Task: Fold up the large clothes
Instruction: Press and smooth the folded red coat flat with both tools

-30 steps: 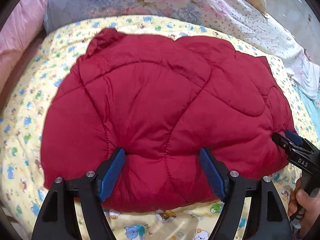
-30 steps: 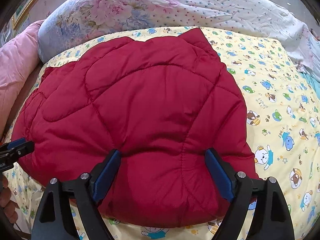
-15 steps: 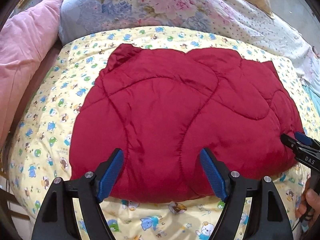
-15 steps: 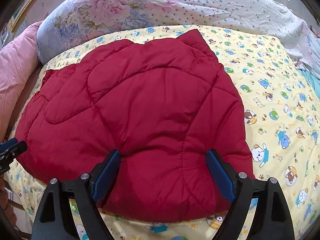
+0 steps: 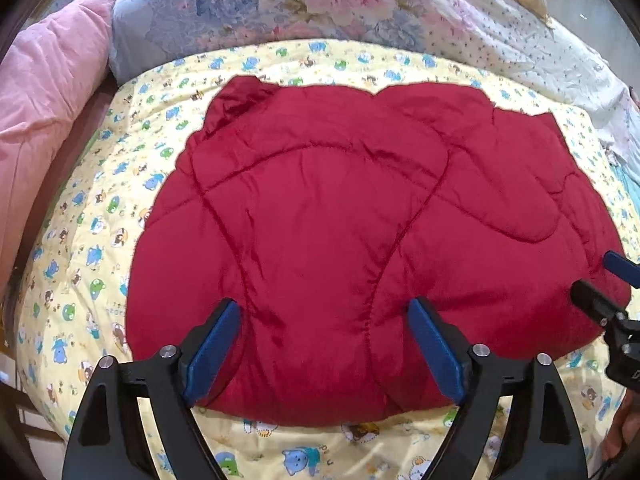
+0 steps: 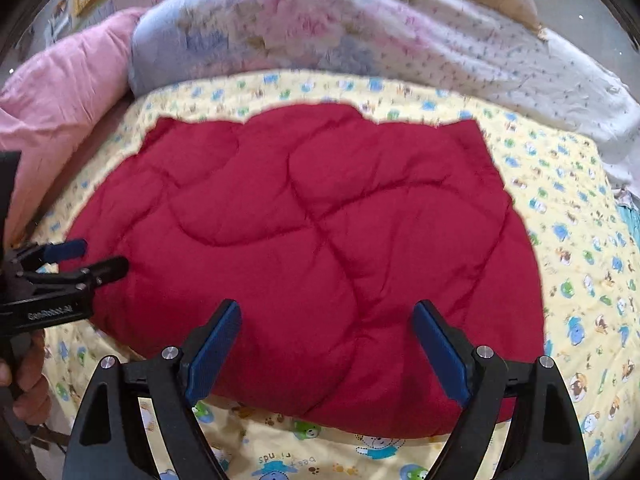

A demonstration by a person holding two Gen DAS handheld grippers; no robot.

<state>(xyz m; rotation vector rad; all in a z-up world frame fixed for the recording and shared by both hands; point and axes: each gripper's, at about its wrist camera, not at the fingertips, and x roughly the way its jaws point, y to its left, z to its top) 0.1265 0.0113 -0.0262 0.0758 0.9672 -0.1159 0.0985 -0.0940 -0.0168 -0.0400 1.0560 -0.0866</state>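
Left gripper (image 5: pixel 324 344) opening, right gripper (image 6: pixel 326 346) spread wide, neither clasping anything.
Folded red quilted garment (image 5: pixel 360 232) filling mid-frame, flat on yellow cartoon-print sheet (image 5: pixel 92 240); pink pillow (image 5: pixel 48 92) upper left, floral quilt (image 5: pixel 320 0) along the top.

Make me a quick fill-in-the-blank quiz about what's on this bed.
1. The quilted garment lying on the bed is ____ in colour.
2. It rests on a ____ sheet printed with cartoon animals.
3. The pillow at the far left is ____.
4. Both tools have ____ pads.

Missing words: red; yellow; pink; blue
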